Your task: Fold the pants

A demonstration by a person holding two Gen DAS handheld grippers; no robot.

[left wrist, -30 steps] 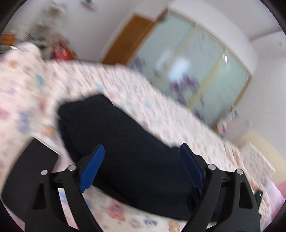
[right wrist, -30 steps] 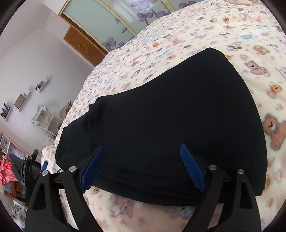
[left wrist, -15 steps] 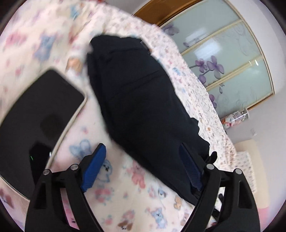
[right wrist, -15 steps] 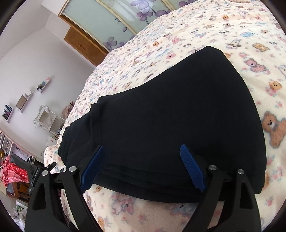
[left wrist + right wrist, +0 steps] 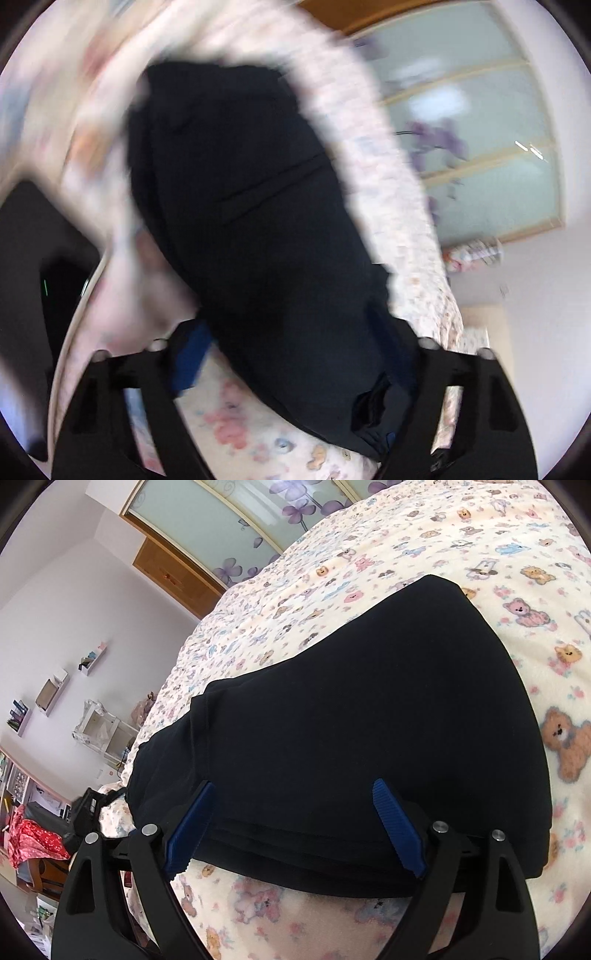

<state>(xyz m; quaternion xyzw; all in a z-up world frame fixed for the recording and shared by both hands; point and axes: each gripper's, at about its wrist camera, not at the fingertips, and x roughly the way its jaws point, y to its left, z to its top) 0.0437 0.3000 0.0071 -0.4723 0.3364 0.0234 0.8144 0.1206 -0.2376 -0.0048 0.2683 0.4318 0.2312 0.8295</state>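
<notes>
The black pants [image 5: 369,731] lie folded in a stacked bundle on the teddy-bear blanket [image 5: 480,554]. My right gripper [image 5: 291,819] is open, its blue pads either side of the bundle's near layered edge, just above it. In the blurred left wrist view the pants [image 5: 258,221] fill the middle. My left gripper [image 5: 295,354] is open at the pants' near end, and the right pad is hidden against the dark cloth.
A black tablet-like slab [image 5: 33,266] lies on the blanket left of the pants in the left wrist view. Glass wardrobe doors [image 5: 258,524] and a wooden door stand behind the bed. Wall shelves and clutter sit at the far left [image 5: 44,716].
The left gripper keeps swinging fast; its view has shifted so the pants now sit between its fingers, closer than before. The right gripper and the bundle have hardly moved.
</notes>
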